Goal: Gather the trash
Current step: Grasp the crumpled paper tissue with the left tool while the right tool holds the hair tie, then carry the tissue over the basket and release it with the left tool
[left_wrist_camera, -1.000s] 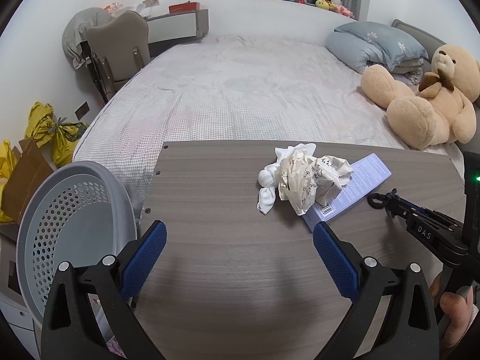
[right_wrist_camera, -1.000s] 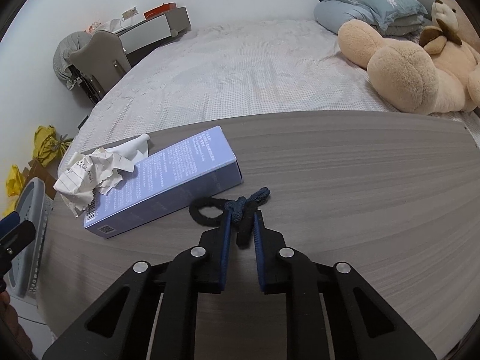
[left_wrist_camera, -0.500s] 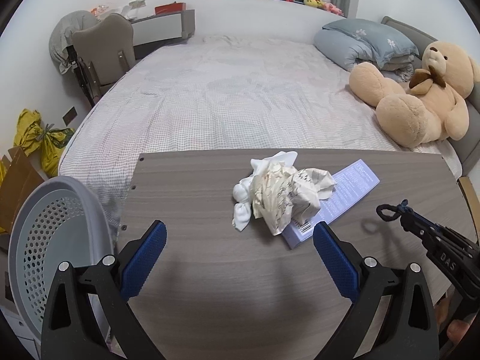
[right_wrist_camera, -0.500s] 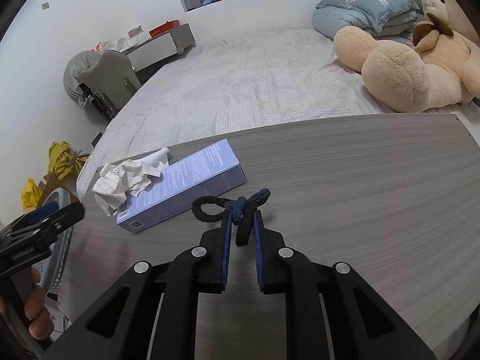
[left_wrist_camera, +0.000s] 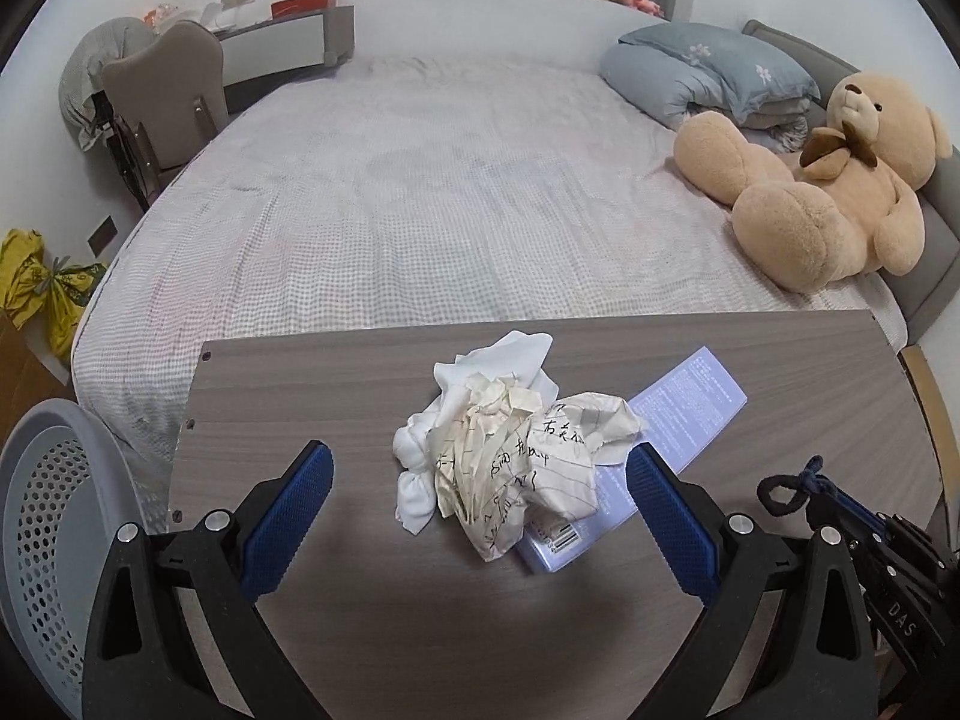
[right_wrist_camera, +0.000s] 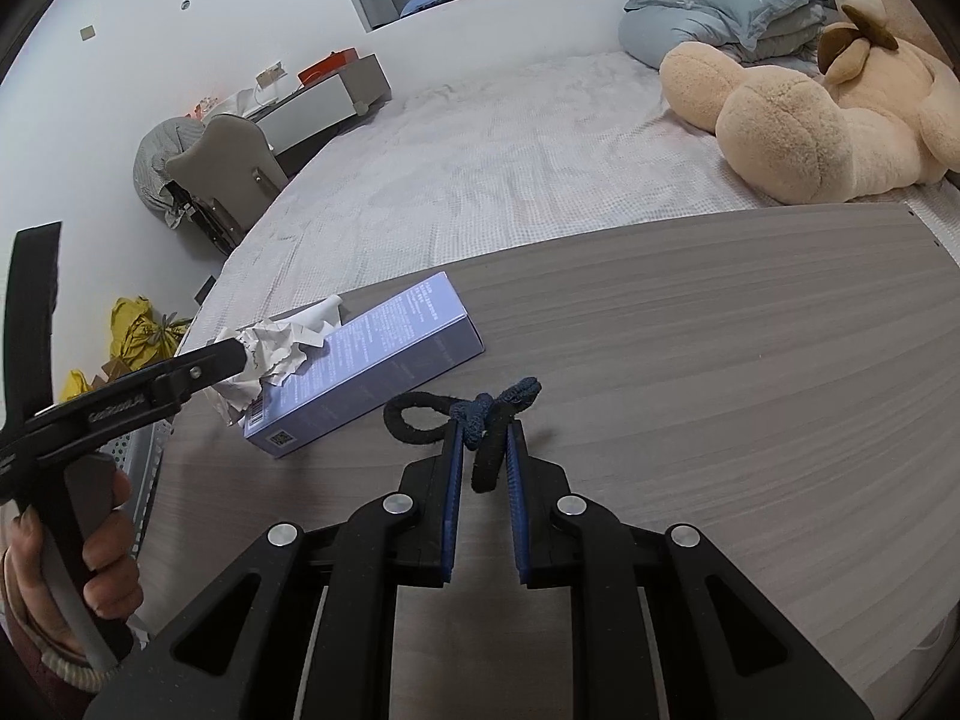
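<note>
A crumpled sheet of handwritten paper (left_wrist_camera: 516, 462) lies on the grey wood table (left_wrist_camera: 360, 372), against a white tissue (left_wrist_camera: 510, 360) and over one end of a pale purple box (left_wrist_camera: 690, 414). My left gripper (left_wrist_camera: 477, 468) is open, its blue pads wide apart on either side of the paper wad and a little nearer to me than it. My right gripper (right_wrist_camera: 486, 438) is shut on a dark knotted cord (right_wrist_camera: 480, 414), held just above the table (right_wrist_camera: 720, 360) to the right of the box (right_wrist_camera: 372, 360). The cord's loop (left_wrist_camera: 786, 489) shows at lower right in the left wrist view.
A grey perforated basket (left_wrist_camera: 54, 480) stands off the table's left edge. Behind the table is a bed (left_wrist_camera: 450, 192) with a large teddy bear (left_wrist_camera: 828, 192) and pillows. A chair and yellow bags (left_wrist_camera: 36, 288) are at far left. A hand (right_wrist_camera: 102, 546) holds the left gripper's handle.
My left gripper has moved right and closer to the paper wad, which now sits centred between its open fingers. The right gripper has lifted slightly, still shut on the cord.
</note>
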### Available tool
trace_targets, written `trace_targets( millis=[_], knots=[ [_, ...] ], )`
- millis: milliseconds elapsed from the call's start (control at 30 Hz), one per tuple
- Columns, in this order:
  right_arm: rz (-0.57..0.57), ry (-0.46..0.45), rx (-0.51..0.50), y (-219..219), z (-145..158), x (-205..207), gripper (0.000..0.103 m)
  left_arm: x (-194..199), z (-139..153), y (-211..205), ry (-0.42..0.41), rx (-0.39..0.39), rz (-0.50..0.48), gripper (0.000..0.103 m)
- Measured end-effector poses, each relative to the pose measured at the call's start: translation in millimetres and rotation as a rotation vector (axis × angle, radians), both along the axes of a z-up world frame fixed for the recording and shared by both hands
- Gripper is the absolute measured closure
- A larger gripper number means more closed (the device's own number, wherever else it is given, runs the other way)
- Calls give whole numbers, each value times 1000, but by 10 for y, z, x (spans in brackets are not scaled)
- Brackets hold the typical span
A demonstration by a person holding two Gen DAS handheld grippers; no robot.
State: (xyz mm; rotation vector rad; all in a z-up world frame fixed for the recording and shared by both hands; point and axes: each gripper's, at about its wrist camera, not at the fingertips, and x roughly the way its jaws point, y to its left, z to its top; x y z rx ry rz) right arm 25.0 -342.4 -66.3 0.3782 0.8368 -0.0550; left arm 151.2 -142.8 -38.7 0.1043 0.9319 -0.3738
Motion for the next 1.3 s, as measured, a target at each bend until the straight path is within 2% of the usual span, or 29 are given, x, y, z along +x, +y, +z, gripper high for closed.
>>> trace_targets(
  millis=[100,200,267,333,500,900,1100,1300],
  knots=[
    [1,-4,8,-14,-5,-1,89,63,-61,-44,12,17,-5,7],
    [2,-8,11,-19,-8,-13,89,106,-92,-60,36,-3,-17,11],
    [0,-7,15,-29,-15,-12,89,124,-121,-63,64,-21,-28,34],
    [-1,-6,17,-36,-18,-10,89,117,-144,-75,88,-35,-42,44],
    [-5,-4,14,-26,-23,-18,89,-7,-108,-97,72,-39,-75,60],
    [1,-4,-1,84,33,-99,89,-350,37,206,50,-53,-67,63],
    [34,-20,-33,309,177,-169,89,-550,171,484,-25,-21,-49,63],
    [99,-46,-41,699,327,-133,89,-634,254,882,-76,-7,13,63]
  ],
)
